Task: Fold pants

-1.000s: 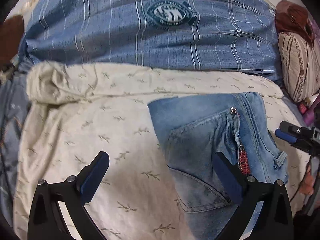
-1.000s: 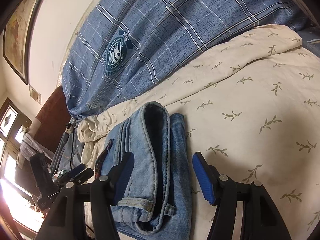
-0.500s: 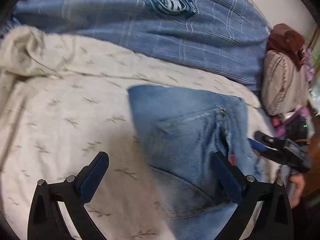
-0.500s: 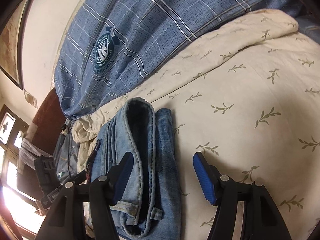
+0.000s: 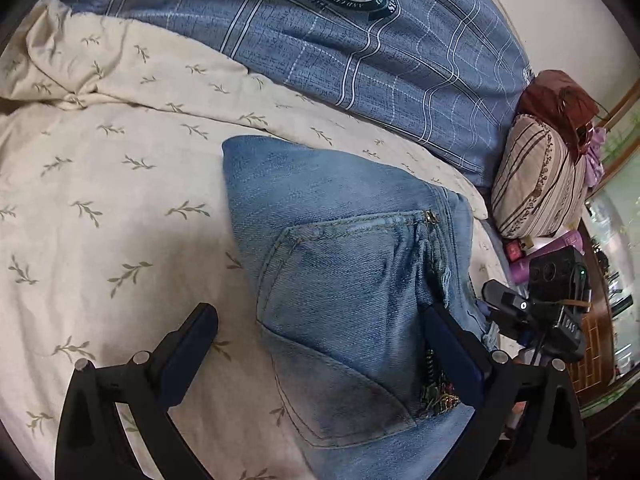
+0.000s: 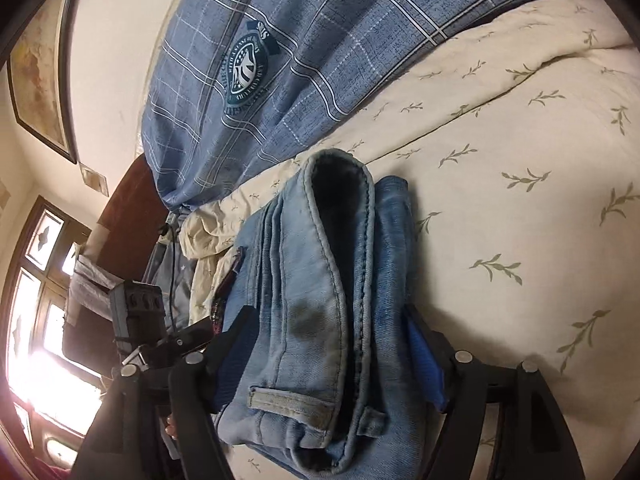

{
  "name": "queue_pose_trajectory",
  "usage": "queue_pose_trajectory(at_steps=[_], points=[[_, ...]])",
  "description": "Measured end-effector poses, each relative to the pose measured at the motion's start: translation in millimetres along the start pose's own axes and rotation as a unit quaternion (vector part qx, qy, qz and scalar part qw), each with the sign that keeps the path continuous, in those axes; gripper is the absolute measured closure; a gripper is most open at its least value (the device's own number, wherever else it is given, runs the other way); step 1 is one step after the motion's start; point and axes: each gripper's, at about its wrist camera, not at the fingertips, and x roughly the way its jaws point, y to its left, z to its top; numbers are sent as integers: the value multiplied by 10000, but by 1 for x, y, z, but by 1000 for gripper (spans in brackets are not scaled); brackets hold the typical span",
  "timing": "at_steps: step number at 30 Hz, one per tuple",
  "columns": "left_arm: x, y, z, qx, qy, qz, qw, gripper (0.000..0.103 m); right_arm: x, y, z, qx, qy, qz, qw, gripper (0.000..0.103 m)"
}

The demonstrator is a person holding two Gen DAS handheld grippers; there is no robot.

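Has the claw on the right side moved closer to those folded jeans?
Yes. The right claw has come forward, away from the leaf-print sheet's near edge; its jaws, just opening, now straddle the folded jeans.

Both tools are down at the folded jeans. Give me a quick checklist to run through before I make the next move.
1. Jeans folded into a compact stack on the cream sheet: ok.
2. Right tool straddles the waistband end and its jaws have just been opening, with the denim between them: ok.
3. Right pads actually pressing the denim: cannot tell.
4. Left tool open, back pocket between its jaws, nothing gripped: ok.
5. Tools apart from each other; the right one shows just beyond the jeans' edge in the left wrist view: ok.
6. Layers squared up: not ok, the lower layer sticks out beside the waistband.
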Motion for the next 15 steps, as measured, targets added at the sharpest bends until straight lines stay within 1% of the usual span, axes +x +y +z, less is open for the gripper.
queue_pose_trajectory(at_steps=[3, 5, 7, 8, 9, 10, 12, 13, 14, 15], points=[[3, -1, 1, -3, -8, -37, 10000, 1, 2, 0, -2, 52, -52, -35, 10000, 28], [4, -2, 1, -3, -23, -42, 10000, 3, 5, 4, -2, -4, -89, -150, 9998, 28], [3, -3, 1, 31, -28, -113, 9999, 13, 6, 10, -3, -143, -115, -327, 9993, 28], [2, -5, 0, 50, -15, -228, 9997, 22, 7, 11, -4, -182, -129, -390, 9990, 29], [1, -7, -1, 86, -42, -223, 9997, 23, 7, 13, -5, -233, -135, -459, 9986, 30], [1, -8, -1, 134, -60, -194, 9997, 23, 8, 16, -5, -297, -143, -552, 9979, 35], [0, -9, -1, 159, -71, -211, 9996, 30, 7, 17, -6, -307, -171, -645, 9973, 45], [-1, -10, 0, 161, -89, -247, 9995, 32, 6, 16, -6, -257, -186, -594, 9977, 49], [-3, -11, 0, 201, -119, -267, 9994, 37, 5, 16, -7, -250, -204, -562, 9979, 52], [-4, -13, 0, 275, -141, -253, 9992, 39, 6, 20, -8, -328, -214, -599, 9974, 53]])
